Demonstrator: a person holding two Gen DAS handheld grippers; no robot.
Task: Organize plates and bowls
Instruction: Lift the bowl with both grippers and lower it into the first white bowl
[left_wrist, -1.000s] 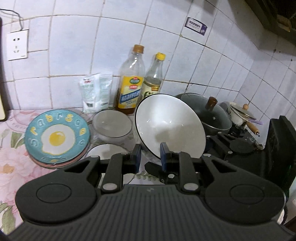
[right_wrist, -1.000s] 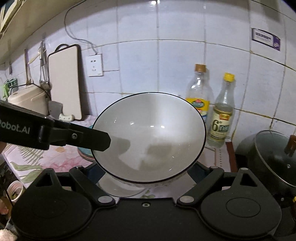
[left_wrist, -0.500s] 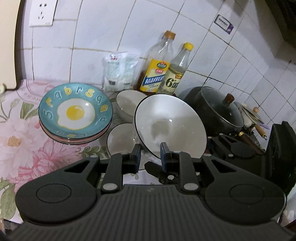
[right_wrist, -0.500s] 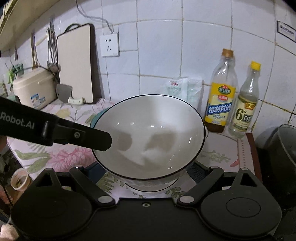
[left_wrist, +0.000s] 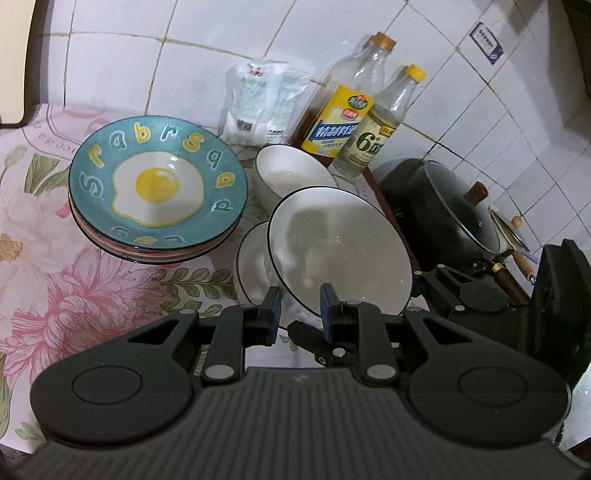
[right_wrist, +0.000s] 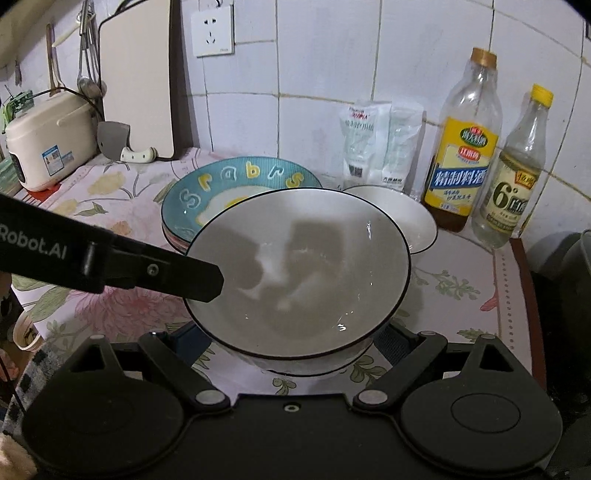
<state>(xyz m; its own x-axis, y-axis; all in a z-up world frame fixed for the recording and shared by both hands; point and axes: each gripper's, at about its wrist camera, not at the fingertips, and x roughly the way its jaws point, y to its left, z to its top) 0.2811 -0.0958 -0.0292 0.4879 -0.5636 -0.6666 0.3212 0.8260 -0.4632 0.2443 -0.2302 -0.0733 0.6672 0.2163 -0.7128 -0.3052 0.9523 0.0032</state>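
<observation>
Floral-cloth counter (left_wrist: 74, 295) against white tile, oil bottle (left_wrist: 343, 103) and vinegar bottle (left_wrist: 384, 122) at the back. I've got the big white bowl (right_wrist: 299, 266) off the counter with both grippers: left gripper (left_wrist: 298, 308) pinched nearly together on its near rim, one pad inside and one outside; right gripper (right_wrist: 291, 343) spread wide, cradling the bowl's body from below, pads hidden so exact contact unclear. Two-point hold because, I reckon, a rim pinch alone would let it tip. Egg-print plate stack (left_wrist: 155, 184) sits left; two smaller white bowls (left_wrist: 291, 173) beside it. Big bowl hangs right above the nearer small bowl (left_wrist: 255, 266), probably heading for nesting; watch rim clash on descent
</observation>
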